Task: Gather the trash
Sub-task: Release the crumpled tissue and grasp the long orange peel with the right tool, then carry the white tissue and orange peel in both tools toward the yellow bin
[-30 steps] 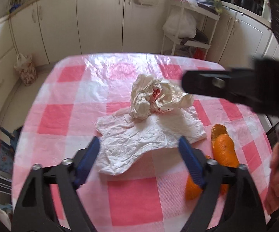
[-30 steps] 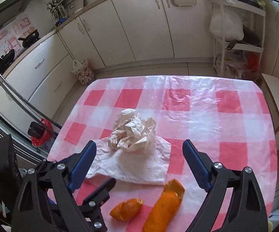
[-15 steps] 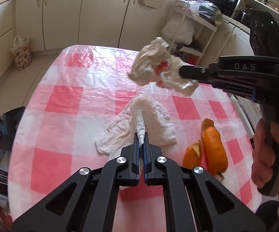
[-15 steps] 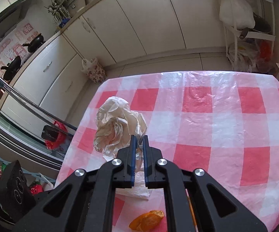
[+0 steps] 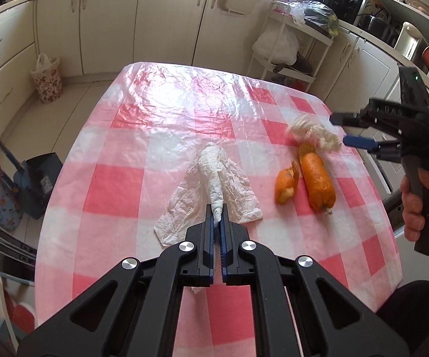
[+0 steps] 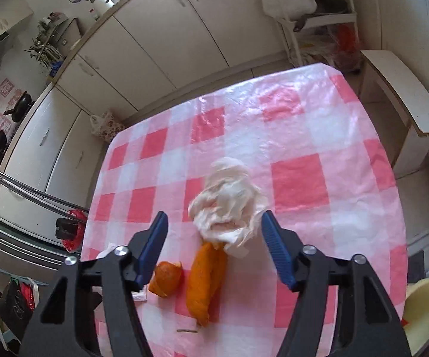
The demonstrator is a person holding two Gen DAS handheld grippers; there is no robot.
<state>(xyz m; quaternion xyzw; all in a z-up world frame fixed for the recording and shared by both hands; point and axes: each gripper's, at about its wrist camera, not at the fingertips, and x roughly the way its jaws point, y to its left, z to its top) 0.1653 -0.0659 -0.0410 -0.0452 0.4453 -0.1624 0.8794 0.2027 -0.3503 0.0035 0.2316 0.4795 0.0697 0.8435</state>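
Note:
My left gripper is shut on a white paper towel and lifts its pinched middle; the rest drapes on the pink checked table. My right gripper is open and empty. A crumpled wrapper ball lies just ahead of it, blurred, against the far end of a long orange peel. A smaller peel piece lies to the left. In the left wrist view the right gripper is at the right, by the ball and the peels.
The table edge lies close on the right in the left wrist view. White cabinets and a shelf rack stand beyond the table. A dustpan and bags are on the floor at the left. A yellow object sits at lower right.
My right gripper carried the crumpled ball to the right, opened and let it go by the orange peels. My left gripper stays shut on the paper towel and has pulled back a little.

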